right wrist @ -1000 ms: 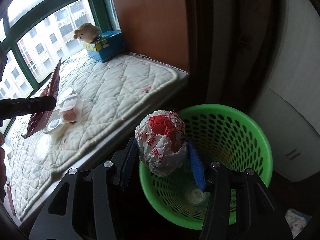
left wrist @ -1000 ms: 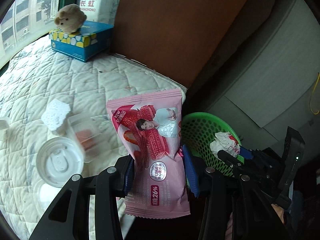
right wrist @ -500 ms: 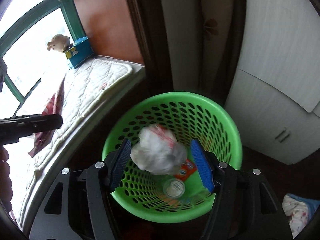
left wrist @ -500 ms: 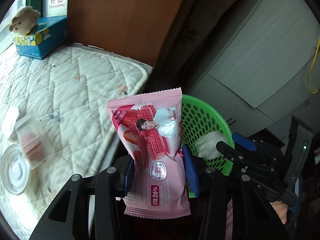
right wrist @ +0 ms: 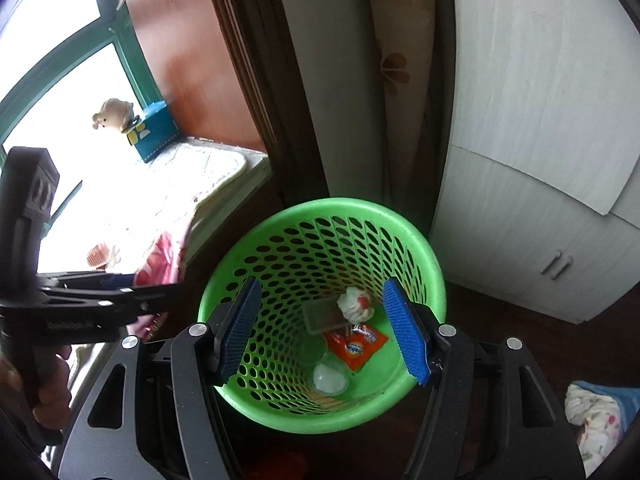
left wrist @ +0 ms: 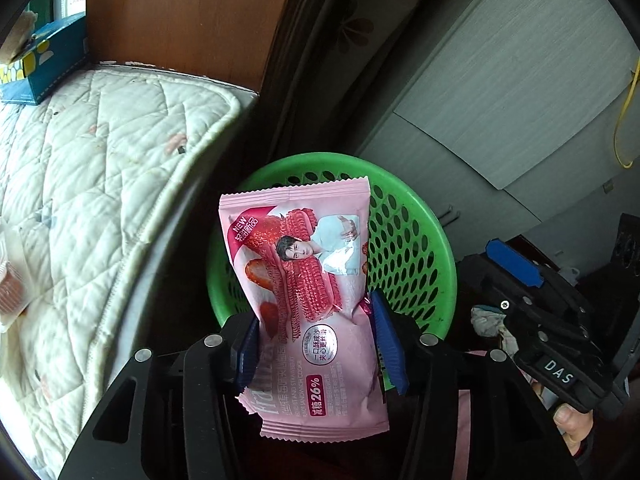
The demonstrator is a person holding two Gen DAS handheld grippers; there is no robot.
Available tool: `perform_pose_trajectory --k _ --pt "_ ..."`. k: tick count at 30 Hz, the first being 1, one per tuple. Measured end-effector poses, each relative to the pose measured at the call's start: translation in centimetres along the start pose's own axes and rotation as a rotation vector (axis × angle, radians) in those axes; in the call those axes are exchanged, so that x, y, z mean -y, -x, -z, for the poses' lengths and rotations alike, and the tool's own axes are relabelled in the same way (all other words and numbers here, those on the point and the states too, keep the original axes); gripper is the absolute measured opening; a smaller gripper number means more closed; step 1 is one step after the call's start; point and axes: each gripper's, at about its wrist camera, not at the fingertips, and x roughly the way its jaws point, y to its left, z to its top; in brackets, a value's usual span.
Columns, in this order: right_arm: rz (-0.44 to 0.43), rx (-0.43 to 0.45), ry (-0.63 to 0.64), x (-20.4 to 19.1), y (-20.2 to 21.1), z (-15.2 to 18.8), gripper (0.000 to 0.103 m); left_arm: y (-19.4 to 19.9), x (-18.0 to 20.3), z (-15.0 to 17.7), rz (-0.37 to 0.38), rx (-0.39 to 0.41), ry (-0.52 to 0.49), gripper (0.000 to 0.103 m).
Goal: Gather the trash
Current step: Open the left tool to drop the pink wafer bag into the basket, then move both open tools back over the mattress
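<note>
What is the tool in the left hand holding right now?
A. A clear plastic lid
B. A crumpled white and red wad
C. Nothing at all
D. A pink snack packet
D. The left tool is shut on the pink snack packet, pinching it between its blue pads just in front of the green basket; the crumpled wad already lies inside the basket, below the open right tool.

Pink snack wrapper [left wrist: 308,292] upright before green basket [left wrist: 412,240].

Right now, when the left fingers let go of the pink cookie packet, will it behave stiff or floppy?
Probably floppy: the pink cookie packet creases where the left fingers pinch it. It looks light and thin, so it may flutter rather than drop straight into the green basket.
</note>
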Motion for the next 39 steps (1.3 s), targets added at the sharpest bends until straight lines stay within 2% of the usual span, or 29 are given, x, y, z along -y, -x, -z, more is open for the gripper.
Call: perform_pose_trajectory --k 3,9,12,23,30,39 --pt "-0.003 0.009 -0.005 0.1 0.4 0.0 0.064 -0.5 0.2 0.0 0.005 -0.004 0.001 0.059" --pt "-0.012 0.017 -0.008 0.1 0.8 -0.1 0.064 -0.6 0.0 0.1 0.044 -0.001 0.019 0.061" --pt "-0.016 0.024 -0.008 0.0 1.1 -0.3 0.064 0.0 -0.2 0.4 0.065 0.009 0.028 0.067" --pt "-0.012 0.036 -0.015 0.0 1.6 -0.5 0.065 1.2 -0.9 1.0 0.075 0.017 0.043 0.067" --pt "-0.021 0.027 -0.004 -0.7 1.3 -0.6 0.066 4.0 -2.6 1.7 0.011 0.069 0.053 0.067" --pt "-0.078 0.01 0.052 -4.7 0.3 -1.0 0.07 10.1 -8.5 3.4 -0.162 0.174 0.111 0.067"
